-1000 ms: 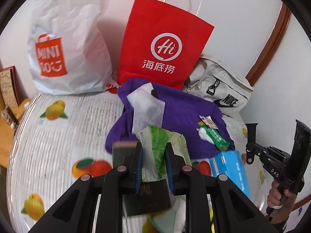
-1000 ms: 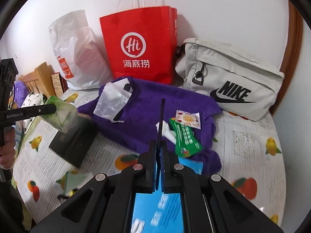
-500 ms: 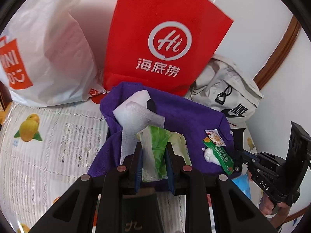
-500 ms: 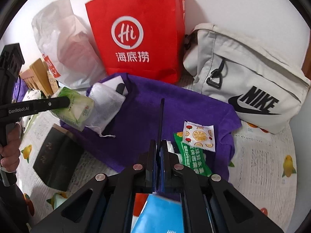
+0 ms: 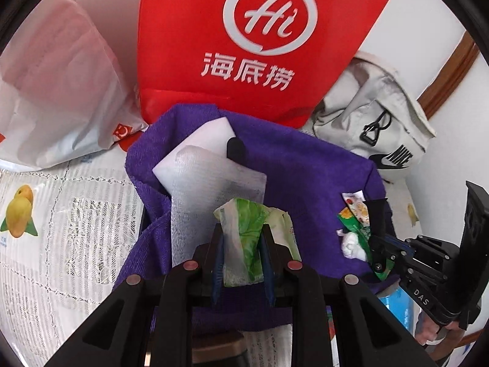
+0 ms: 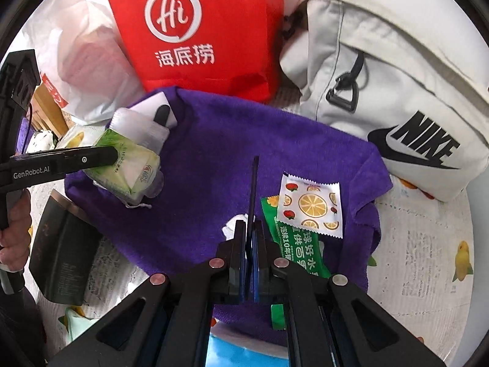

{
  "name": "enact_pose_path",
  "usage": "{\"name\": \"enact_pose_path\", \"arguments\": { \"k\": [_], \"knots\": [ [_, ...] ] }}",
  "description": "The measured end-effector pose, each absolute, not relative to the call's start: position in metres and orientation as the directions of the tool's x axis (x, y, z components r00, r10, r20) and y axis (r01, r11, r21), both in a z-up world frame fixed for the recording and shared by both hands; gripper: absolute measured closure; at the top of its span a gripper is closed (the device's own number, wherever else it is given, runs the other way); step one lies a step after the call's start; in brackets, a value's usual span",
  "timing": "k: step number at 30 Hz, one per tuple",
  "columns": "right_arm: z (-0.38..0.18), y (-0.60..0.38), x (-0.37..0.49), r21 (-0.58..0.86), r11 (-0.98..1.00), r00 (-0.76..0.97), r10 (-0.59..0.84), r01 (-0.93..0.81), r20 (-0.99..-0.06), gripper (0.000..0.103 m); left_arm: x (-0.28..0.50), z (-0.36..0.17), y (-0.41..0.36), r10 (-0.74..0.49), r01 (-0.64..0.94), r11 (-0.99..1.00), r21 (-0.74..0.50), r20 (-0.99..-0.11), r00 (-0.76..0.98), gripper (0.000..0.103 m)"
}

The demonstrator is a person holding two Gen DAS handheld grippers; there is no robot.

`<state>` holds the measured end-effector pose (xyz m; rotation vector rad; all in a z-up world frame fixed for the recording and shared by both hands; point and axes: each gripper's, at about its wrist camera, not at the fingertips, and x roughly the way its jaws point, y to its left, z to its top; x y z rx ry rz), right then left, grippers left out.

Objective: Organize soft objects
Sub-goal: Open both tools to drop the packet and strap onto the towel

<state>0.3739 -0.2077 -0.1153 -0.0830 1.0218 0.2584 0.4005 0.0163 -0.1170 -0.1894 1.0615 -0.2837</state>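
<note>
While the purple towel [image 6: 214, 165] lay spread before the red bag [image 6: 195, 27], the left gripper [image 5: 241, 244] clamped a green tissue pack [image 5: 247, 232] above it; the right gripper [image 6: 249, 238] pinched a thin dark sheet [image 6: 253, 189]. Sachets [image 6: 308, 205] remained loose; sorting seemed unfinished.

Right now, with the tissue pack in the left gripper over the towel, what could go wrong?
1. The left gripper pinches the tissue pack by its soft wrapper; it may slip or deform.
2. The mesh pouch lies directly beneath it, so lowering could snag or shove it.
3. The right gripper, shut on a thin dark card, hovers over the sachets and could knock them.
</note>
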Motion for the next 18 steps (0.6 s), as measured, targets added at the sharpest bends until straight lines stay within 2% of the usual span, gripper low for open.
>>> {"name": "enact_pose_path", "arguments": {
  "k": [9, 12, 14, 15, 18],
  "knots": [
    [-0.127, -0.210, 0.383, 0.067, 0.968, 0.458, 0.175, -0.241, -0.872, 0.099, 0.409, -0.127, 0.009, -0.304, 0.138, 0.953, -0.271, -0.852, 0.426, 0.078],
    [-0.126, -0.211, 0.382, 0.061, 0.970, 0.460, 0.167, -0.237, -0.872, 0.098, 0.411, -0.129, 0.006, -0.288, 0.133, 0.958, -0.256, -0.862, 0.416, 0.066],
    [-0.123, -0.213, 0.380, 0.070, 0.970, 0.461, 0.173, -0.232, -0.870, 0.093, 0.410, -0.128, 0.007, -0.275, 0.125, 0.961, -0.245, -0.866, 0.418, 0.041],
    [-0.121, -0.214, 0.378, 0.072, 0.970, 0.465, 0.175, -0.231, -0.868, 0.088, 0.410, -0.126, 0.008, -0.269, 0.120, 0.963, -0.240, -0.864, 0.426, 0.038],
    [-0.111, -0.216, 0.369, 0.066, 0.972, 0.488, 0.171, -0.225, -0.856, 0.073, 0.405, -0.117, 0.013, -0.249, 0.105, 0.968, -0.226, -0.856, 0.454, 0.038]
  ]
}}
